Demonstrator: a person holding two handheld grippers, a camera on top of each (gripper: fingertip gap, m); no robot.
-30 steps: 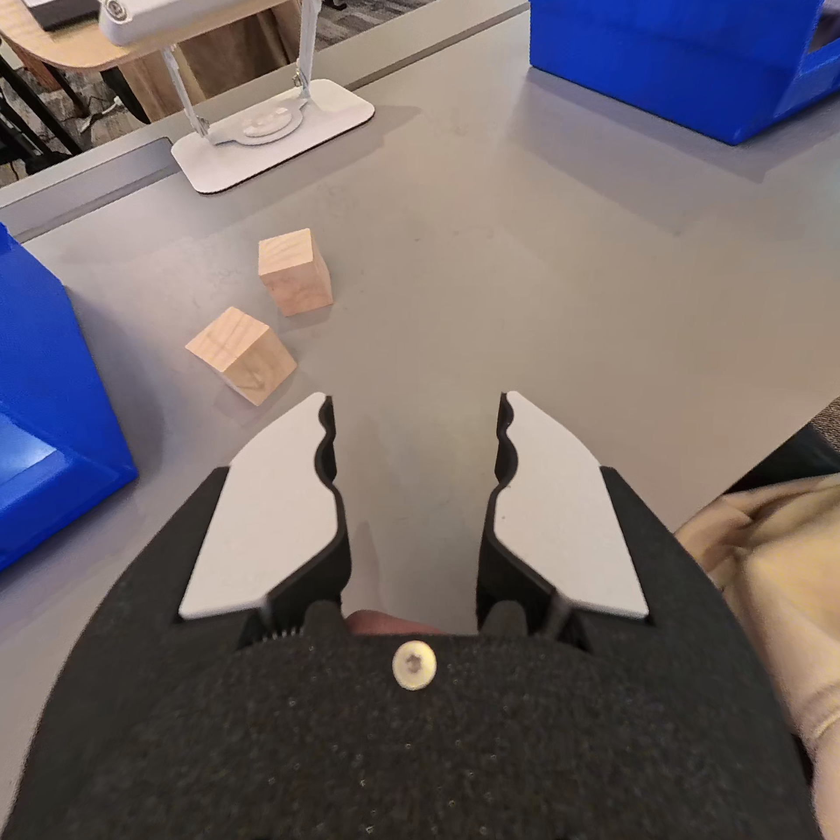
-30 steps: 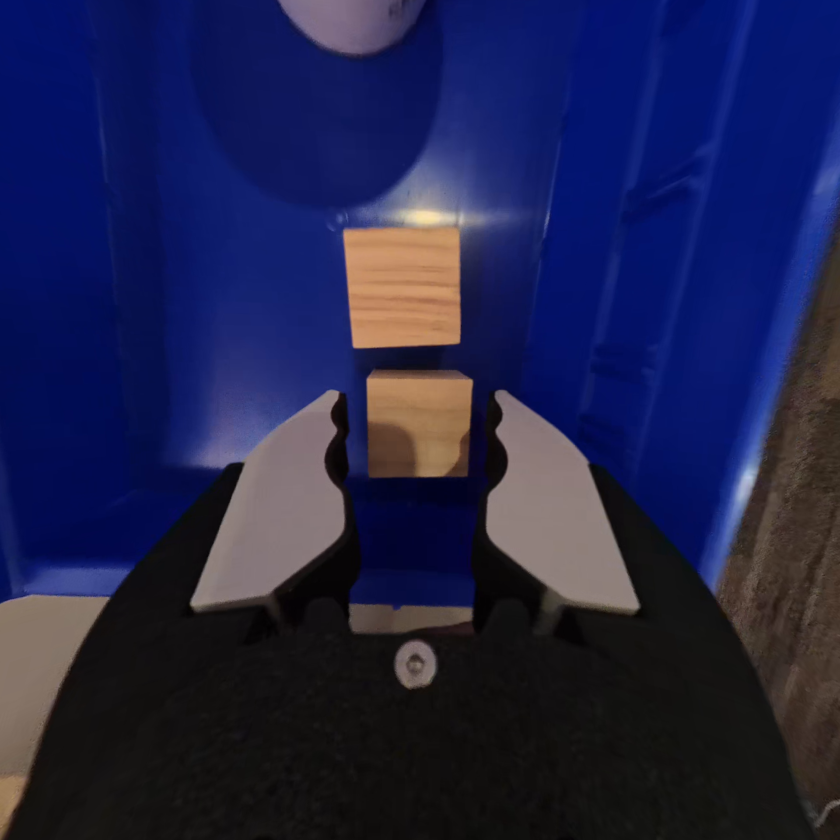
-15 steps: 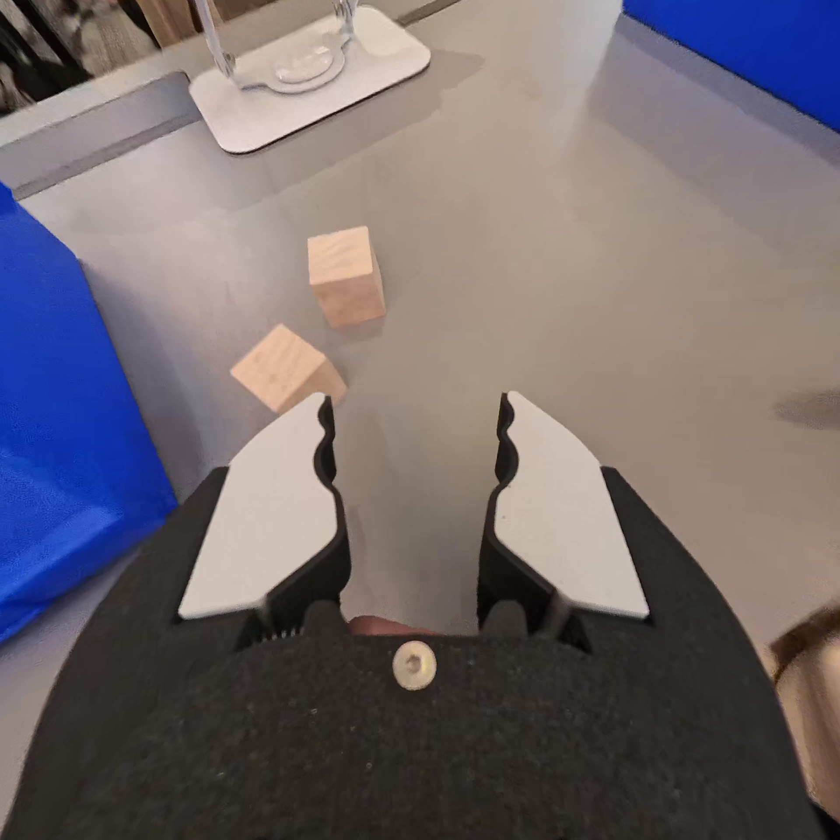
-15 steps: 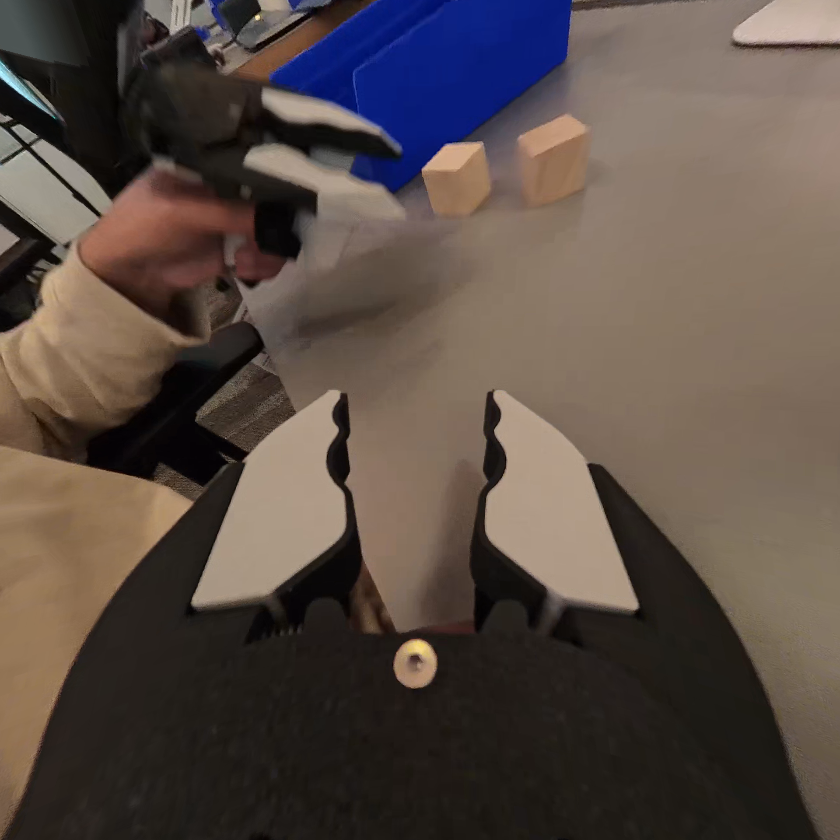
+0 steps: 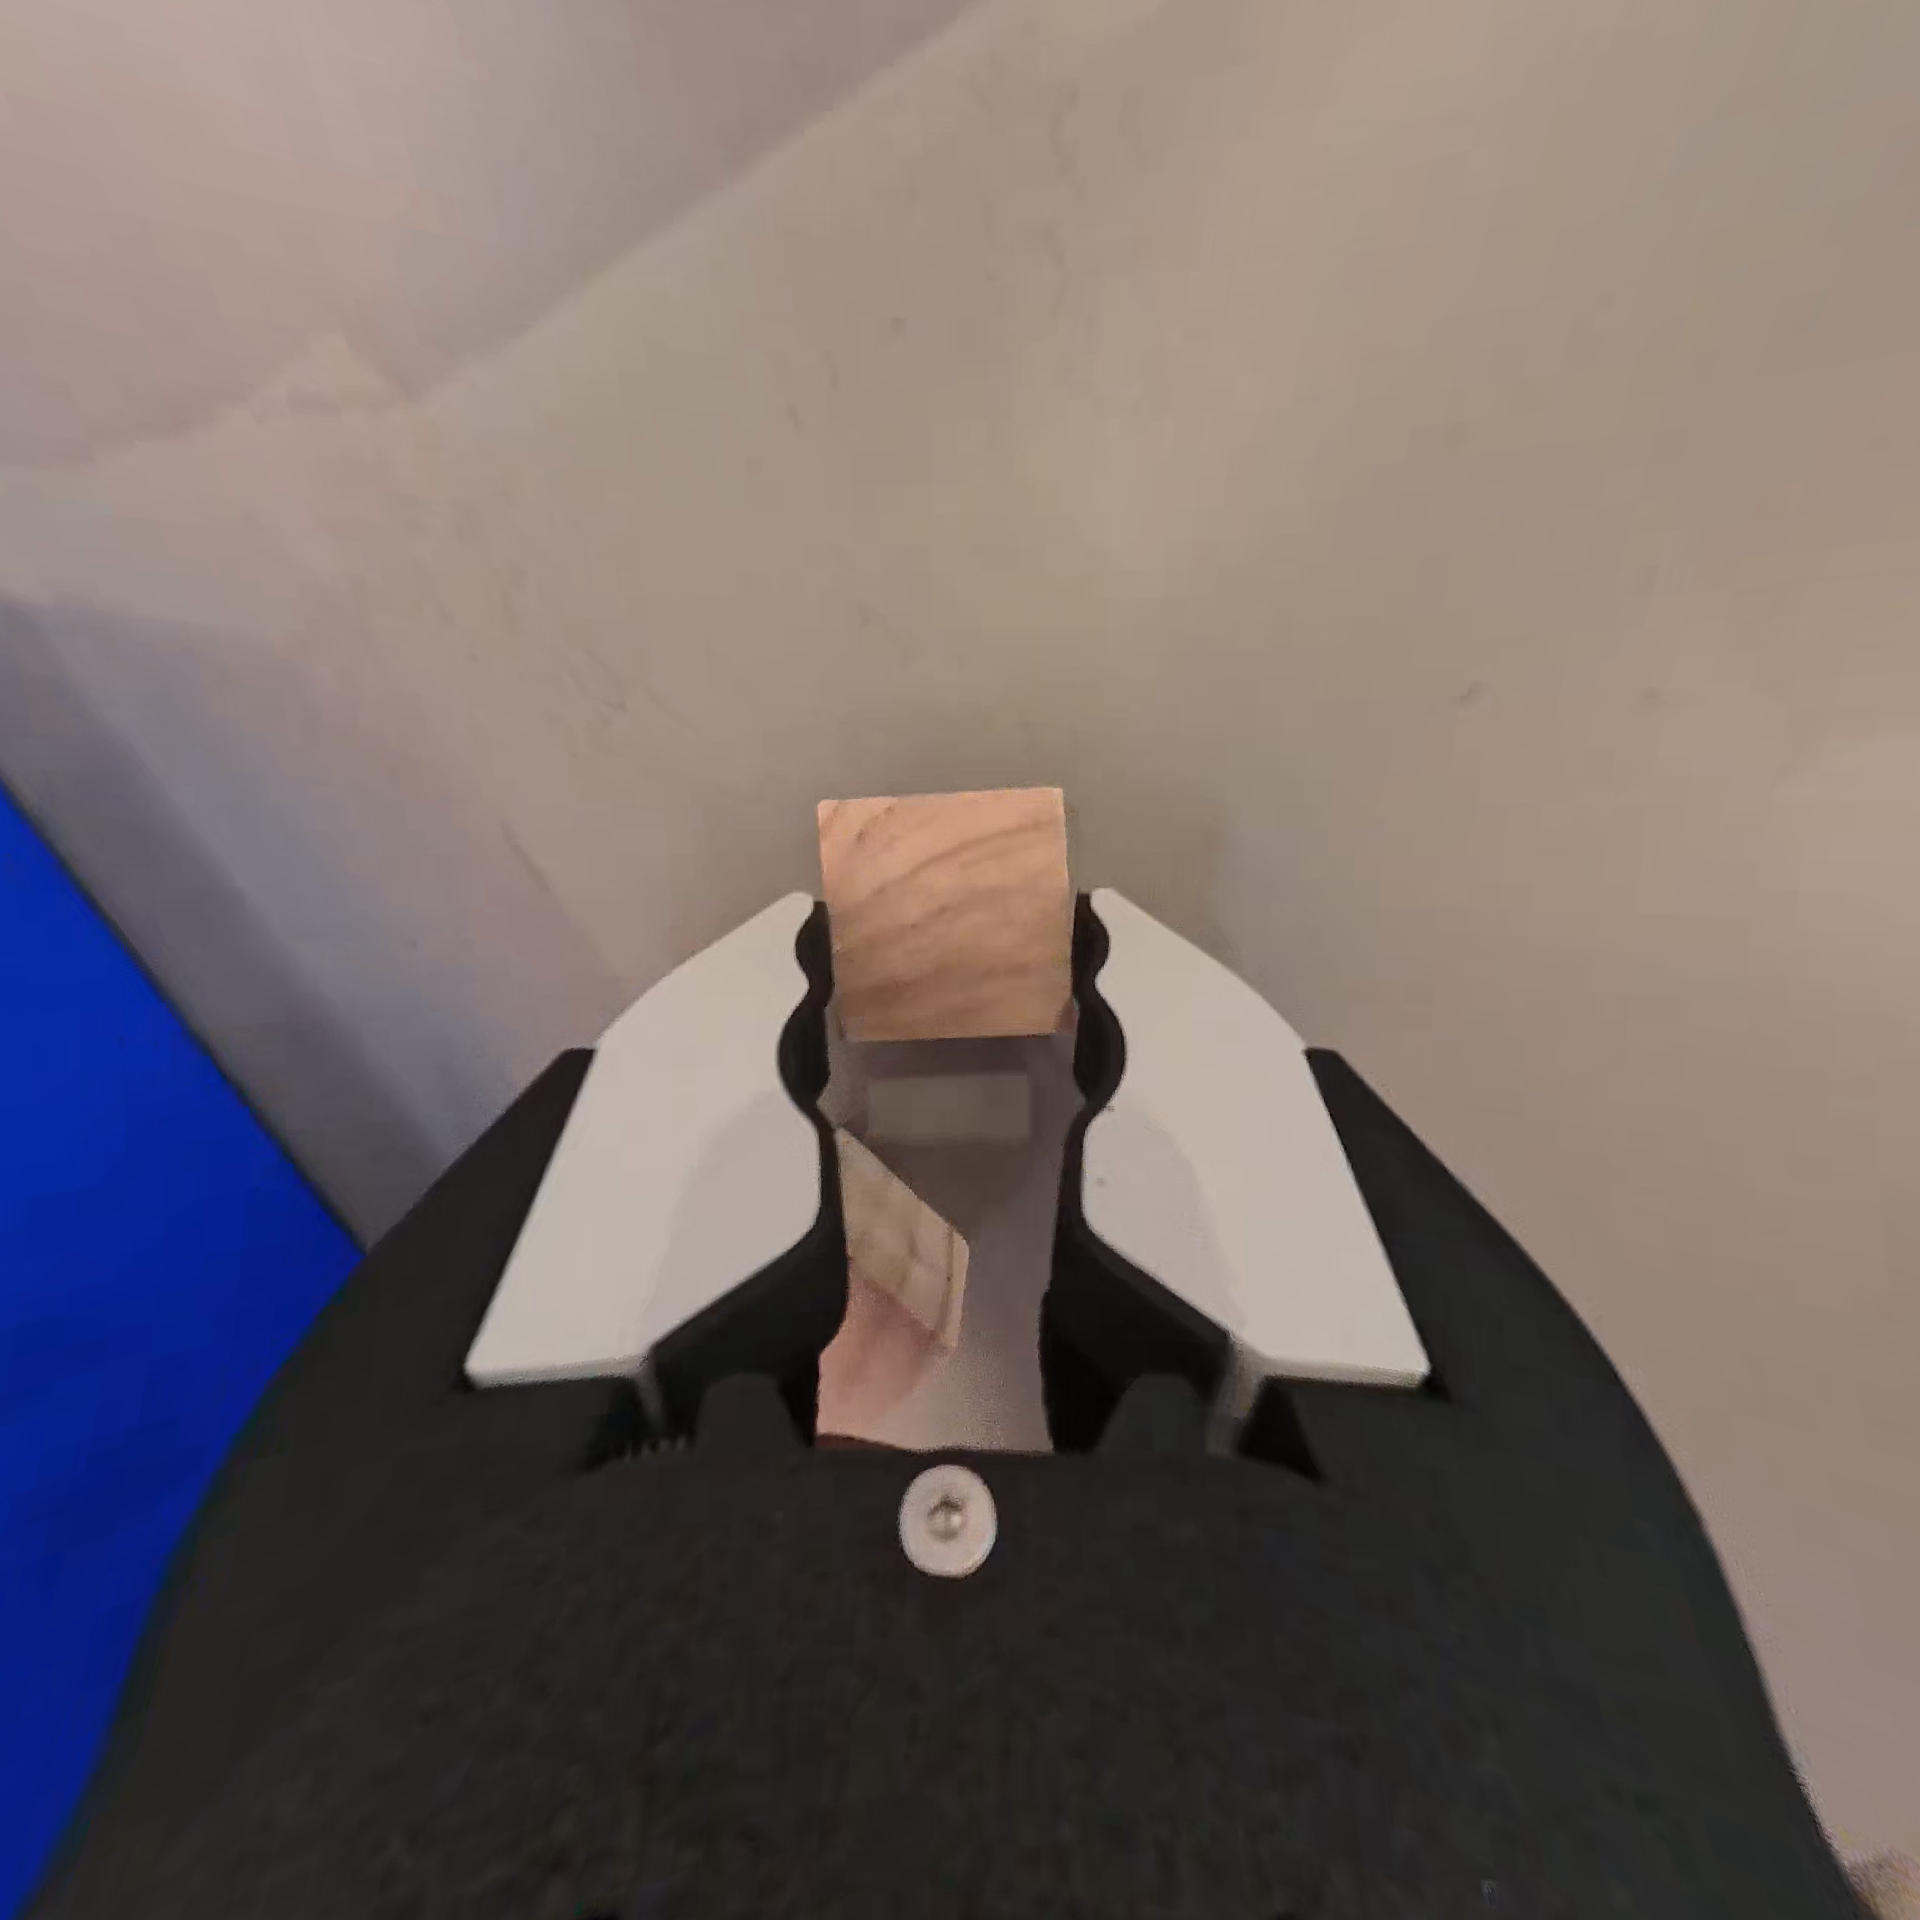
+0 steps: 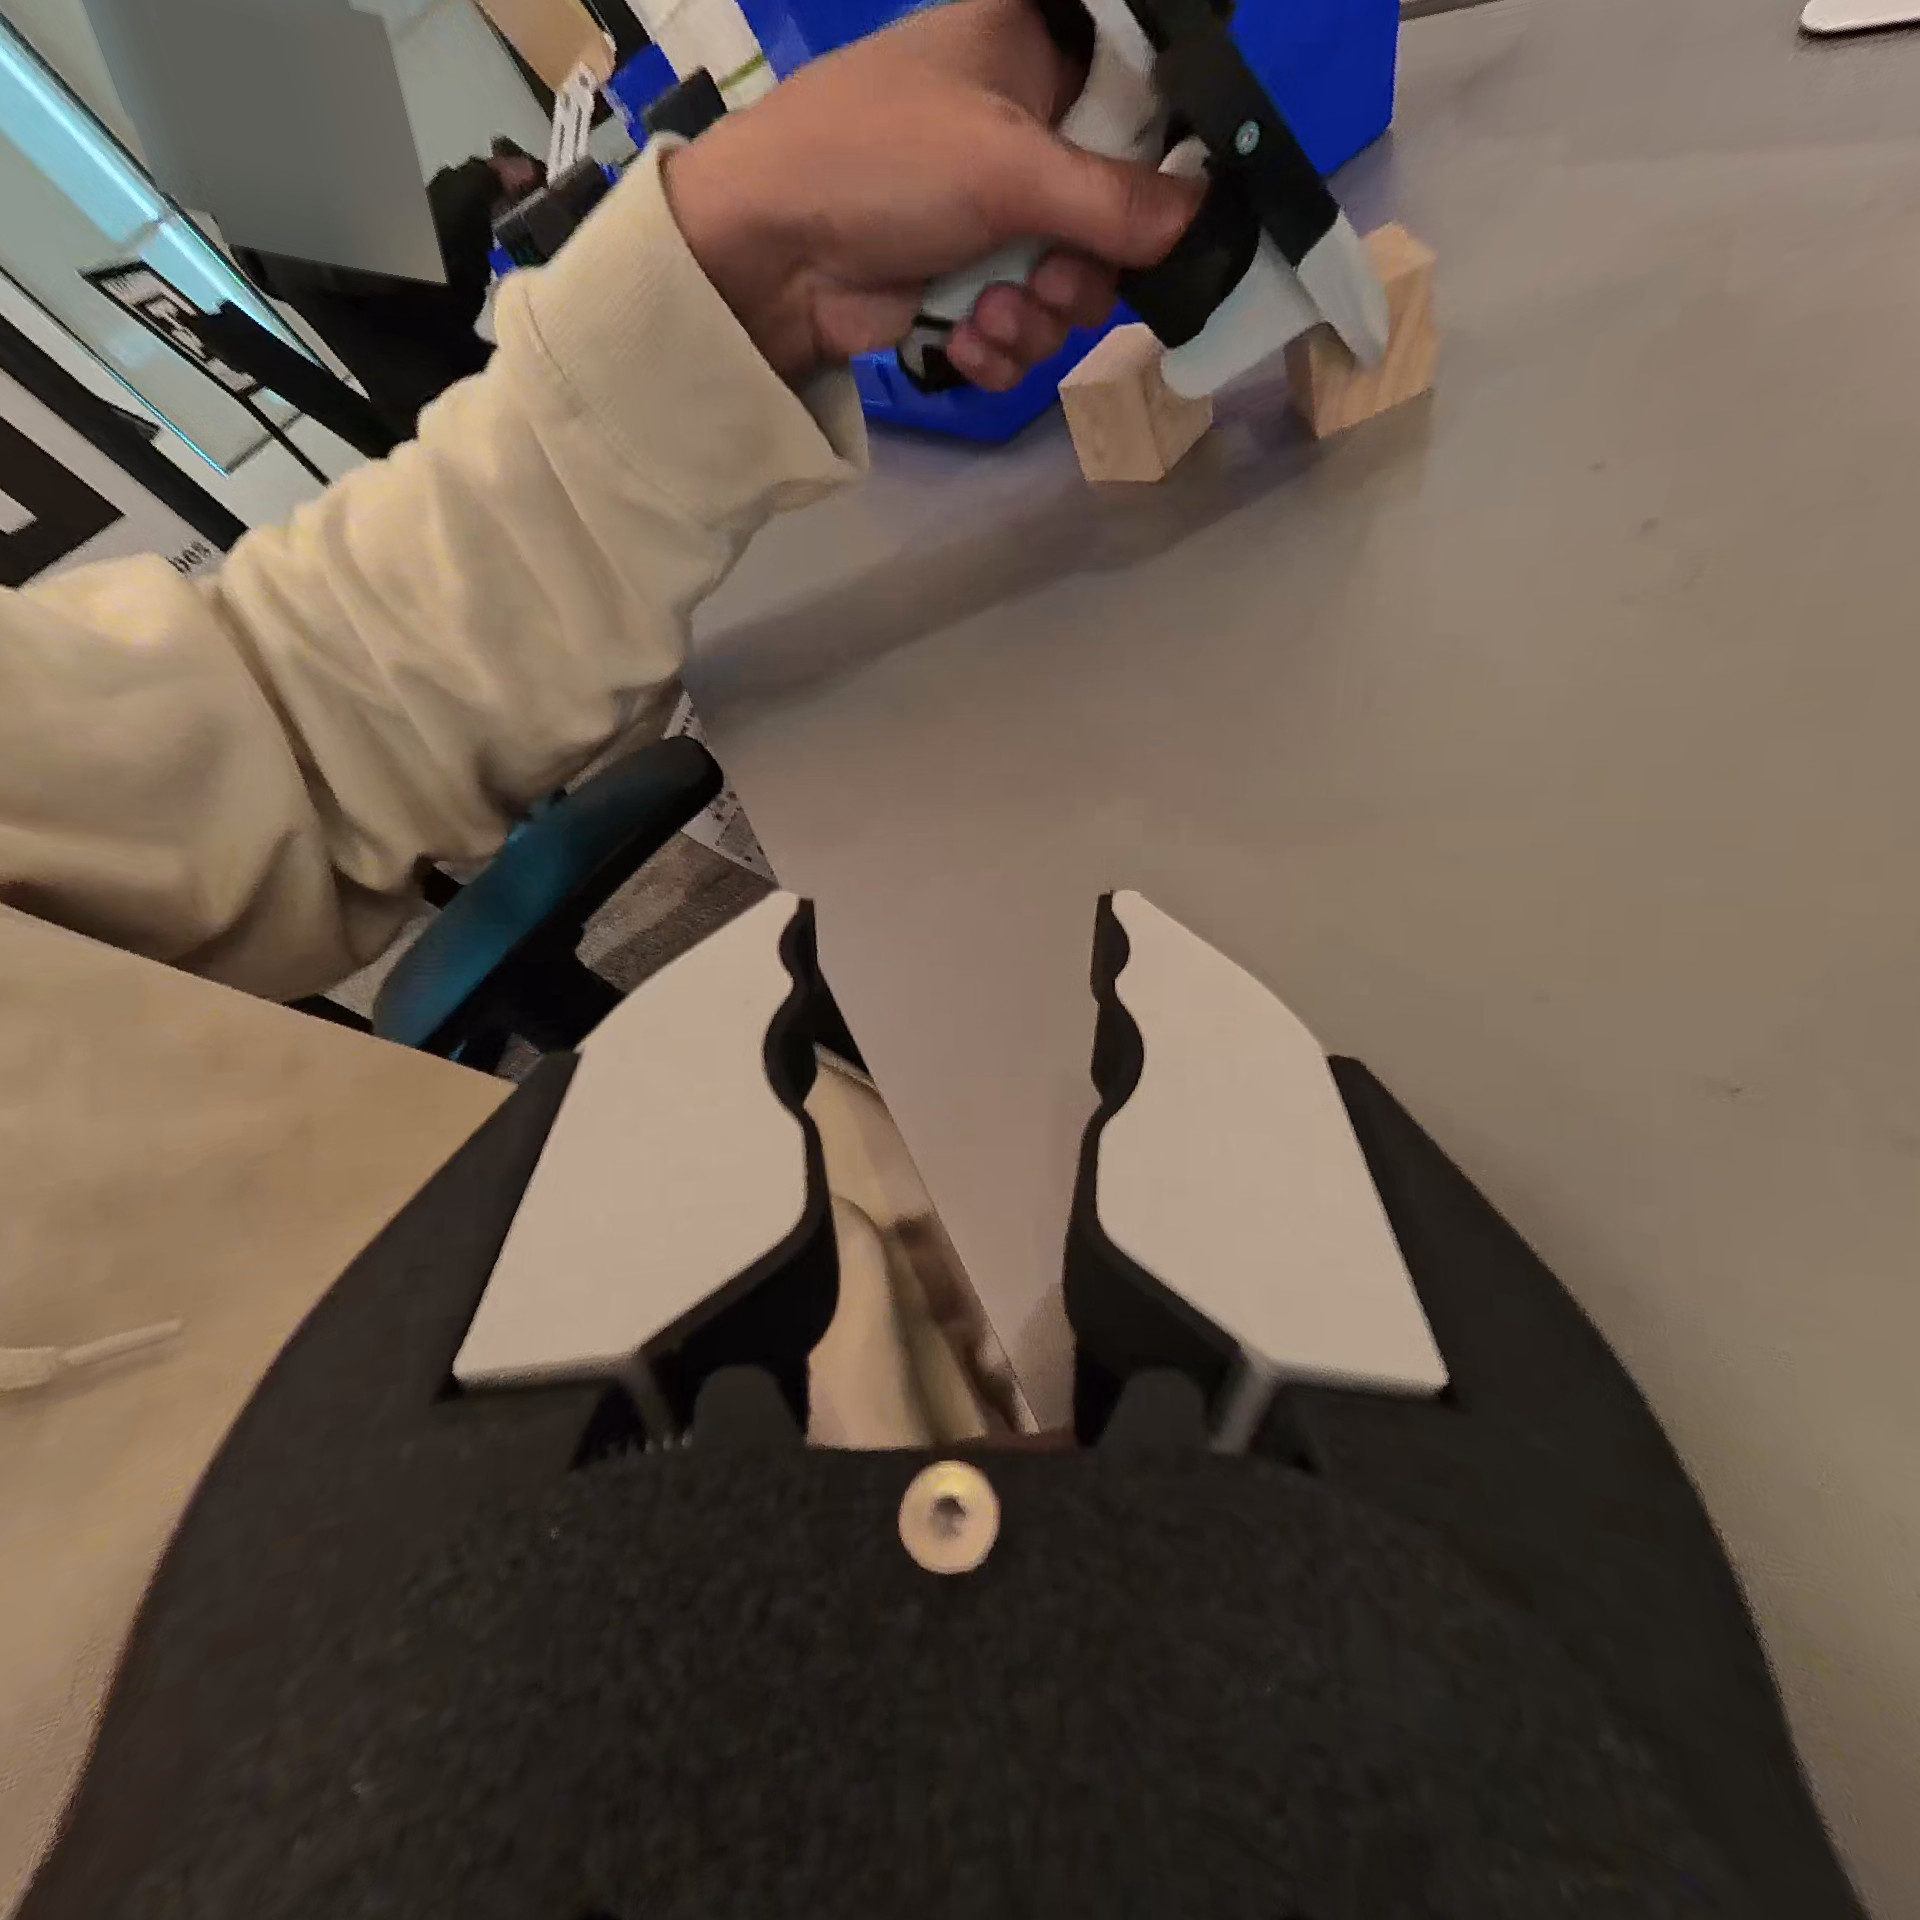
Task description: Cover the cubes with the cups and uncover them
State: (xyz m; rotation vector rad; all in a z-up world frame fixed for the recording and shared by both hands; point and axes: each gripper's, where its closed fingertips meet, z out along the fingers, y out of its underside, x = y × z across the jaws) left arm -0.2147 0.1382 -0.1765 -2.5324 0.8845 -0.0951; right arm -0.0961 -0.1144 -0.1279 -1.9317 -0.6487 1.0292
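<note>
We are looking at a grey tabletop [image 6: 1455,727] stretching wide, with a blue bin [image 5: 125,1195] sitting at its left edge. In the right wrist view that bin [image 6: 1320,73] is showing at the far side, a cream sleeve [image 6: 364,644] is reaching across, and a dark chair armrest [image 6: 540,894] is poking out beneath it.

Two pale wooden cubes [image 6: 1138,410] [image 6: 1371,332] on grey table (grain visible), close together, not touching.
</note>
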